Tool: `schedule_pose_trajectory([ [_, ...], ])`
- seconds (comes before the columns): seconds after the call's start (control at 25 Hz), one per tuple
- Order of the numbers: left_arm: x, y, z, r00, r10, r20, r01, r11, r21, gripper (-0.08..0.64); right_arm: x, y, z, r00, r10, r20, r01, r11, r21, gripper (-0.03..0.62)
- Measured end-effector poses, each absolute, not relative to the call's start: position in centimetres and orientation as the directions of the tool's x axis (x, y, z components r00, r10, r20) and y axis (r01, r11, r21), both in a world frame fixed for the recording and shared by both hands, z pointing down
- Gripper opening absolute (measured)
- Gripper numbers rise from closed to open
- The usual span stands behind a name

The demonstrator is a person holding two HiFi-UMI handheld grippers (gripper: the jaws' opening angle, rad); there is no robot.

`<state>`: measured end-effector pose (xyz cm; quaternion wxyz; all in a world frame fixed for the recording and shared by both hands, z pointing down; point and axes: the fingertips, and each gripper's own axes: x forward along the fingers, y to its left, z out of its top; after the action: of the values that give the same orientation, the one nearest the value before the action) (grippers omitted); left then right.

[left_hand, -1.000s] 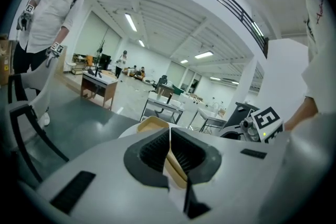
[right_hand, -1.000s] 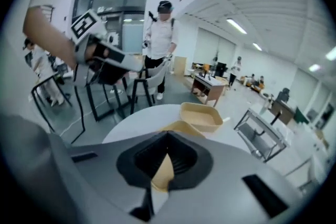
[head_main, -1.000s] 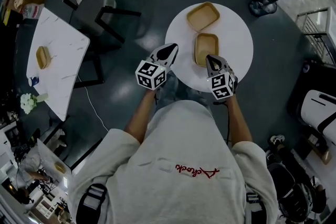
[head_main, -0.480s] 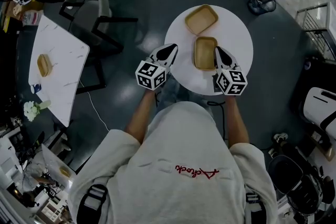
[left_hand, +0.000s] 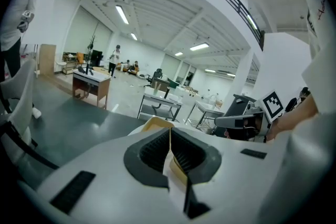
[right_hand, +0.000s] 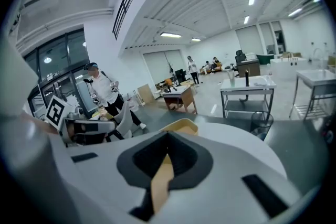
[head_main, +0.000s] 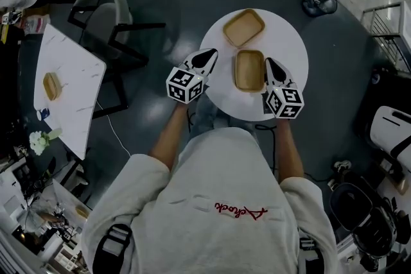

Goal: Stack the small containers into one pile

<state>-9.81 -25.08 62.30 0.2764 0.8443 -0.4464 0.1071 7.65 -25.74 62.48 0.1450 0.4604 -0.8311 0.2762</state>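
Two tan, shallow containers lie on a round white table (head_main: 289,42). One container (head_main: 244,27) sits at the far side, the other (head_main: 250,70) nearer the person. My left gripper (head_main: 209,58) hovers at the table's left edge, apart from the near container, its jaws shut on nothing. The right gripper (head_main: 270,65) lies close along that container's right side, fingers together. In the left gripper view a tan rim (left_hand: 155,123) shows just past the shut left gripper (left_hand: 169,132), and the right gripper (left_hand: 233,121) is opposite. In the right gripper view a tan container (right_hand: 182,125) shows beyond the right gripper (right_hand: 168,138).
A marble-top table (head_main: 70,67) at the left carries another tan container (head_main: 51,85). Dark chairs (head_main: 106,9) stand between it and the round table. A white machine (head_main: 392,131) stands at the right, and a cable (head_main: 112,131) trails on the dark floor.
My right gripper has moved from the near container's front corner to its right side and rolled upright. The left gripper has crept a little toward the table.
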Motion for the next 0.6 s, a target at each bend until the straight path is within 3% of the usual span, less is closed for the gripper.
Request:
schedule_pose_trajectory([
  [0.4, -8.8, -29.4, 67.3, 0.583, -0.632, 0.511, -0.812, -0.433, 0.391, 0.018, 10.2, -27.1, 64.4, -0.497, -0.683, 0.536, -0.867, 0.371, -0.331, 0.021],
  [0.6, -8.2, -30.5, 69.4, 0.583, -0.624, 0.520, -0.801, -0.334, 0.497, 0.018, 11.1, -27.7, 65.1, -0.484, -0.682, 0.549, -0.874, 0.350, -0.337, 0.021],
])
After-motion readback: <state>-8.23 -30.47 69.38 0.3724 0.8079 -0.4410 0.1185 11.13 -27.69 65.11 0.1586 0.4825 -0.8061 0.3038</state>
